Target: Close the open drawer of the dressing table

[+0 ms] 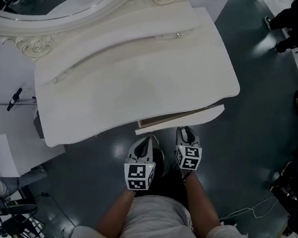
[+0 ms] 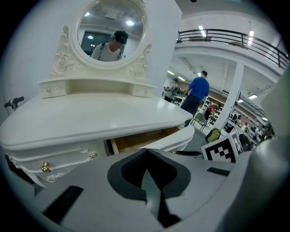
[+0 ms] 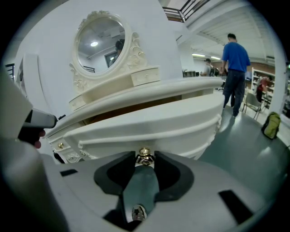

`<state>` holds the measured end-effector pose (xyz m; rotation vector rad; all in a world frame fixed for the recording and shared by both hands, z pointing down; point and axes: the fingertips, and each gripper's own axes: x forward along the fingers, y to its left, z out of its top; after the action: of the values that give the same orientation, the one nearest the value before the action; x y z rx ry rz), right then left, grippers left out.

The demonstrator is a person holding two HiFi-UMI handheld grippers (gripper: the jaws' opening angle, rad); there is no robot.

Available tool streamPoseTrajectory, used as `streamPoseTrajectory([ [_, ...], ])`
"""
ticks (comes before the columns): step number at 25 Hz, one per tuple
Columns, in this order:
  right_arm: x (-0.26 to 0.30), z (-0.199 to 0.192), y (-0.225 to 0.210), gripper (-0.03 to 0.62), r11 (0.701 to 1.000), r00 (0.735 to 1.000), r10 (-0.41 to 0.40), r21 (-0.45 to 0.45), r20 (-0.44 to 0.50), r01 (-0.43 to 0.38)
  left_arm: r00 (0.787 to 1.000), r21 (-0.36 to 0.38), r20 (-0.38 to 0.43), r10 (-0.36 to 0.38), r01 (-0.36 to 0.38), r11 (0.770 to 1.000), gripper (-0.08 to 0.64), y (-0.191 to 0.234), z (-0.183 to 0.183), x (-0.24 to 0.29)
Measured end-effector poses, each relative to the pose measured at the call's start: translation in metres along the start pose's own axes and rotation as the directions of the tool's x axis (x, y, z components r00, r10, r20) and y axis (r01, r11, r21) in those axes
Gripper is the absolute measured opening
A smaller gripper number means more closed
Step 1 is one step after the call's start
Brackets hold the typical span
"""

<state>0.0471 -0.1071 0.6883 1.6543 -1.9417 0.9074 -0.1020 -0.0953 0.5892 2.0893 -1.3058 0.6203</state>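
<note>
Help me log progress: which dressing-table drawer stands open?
The wide middle drawer, its gold knob held in the right gripper; the side drawer beside it sits flush.

— What colour is the curved-front wooden dressing table [image 1: 135, 81] showing?
— It is showing cream-white all over, with carved rose-and-scroll relief running round its mirror frame.
— And its open drawer?
— The cream-fronted open wooden drawer [image 2: 136, 141] is showing bare tan wood inside, and a small round gold metal knob [image 3: 144, 153] is gleaming on its front.
— What about in front of the table?
— The grey plastic left gripper [image 1: 150, 140] and grey plastic right gripper [image 1: 186, 132] are showing black pads, and each is carrying a cube patterned in black-and-white squares.
— And below the table?
— The glossy dark blue-grey floor [image 1: 262, 106] is catching pale glints.
</note>
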Motion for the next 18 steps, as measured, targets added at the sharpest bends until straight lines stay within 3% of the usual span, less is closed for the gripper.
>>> streamPoseTrajectory([
  [18, 0.016, 0.014, 0.002, 0.140, 1.000, 1.000, 0.015, 0.004, 0.007, -0.015, 1.000, -0.022, -0.015, 0.017, -0.017, 1.000, 0.005, 0.009, 0.005, 0.010],
])
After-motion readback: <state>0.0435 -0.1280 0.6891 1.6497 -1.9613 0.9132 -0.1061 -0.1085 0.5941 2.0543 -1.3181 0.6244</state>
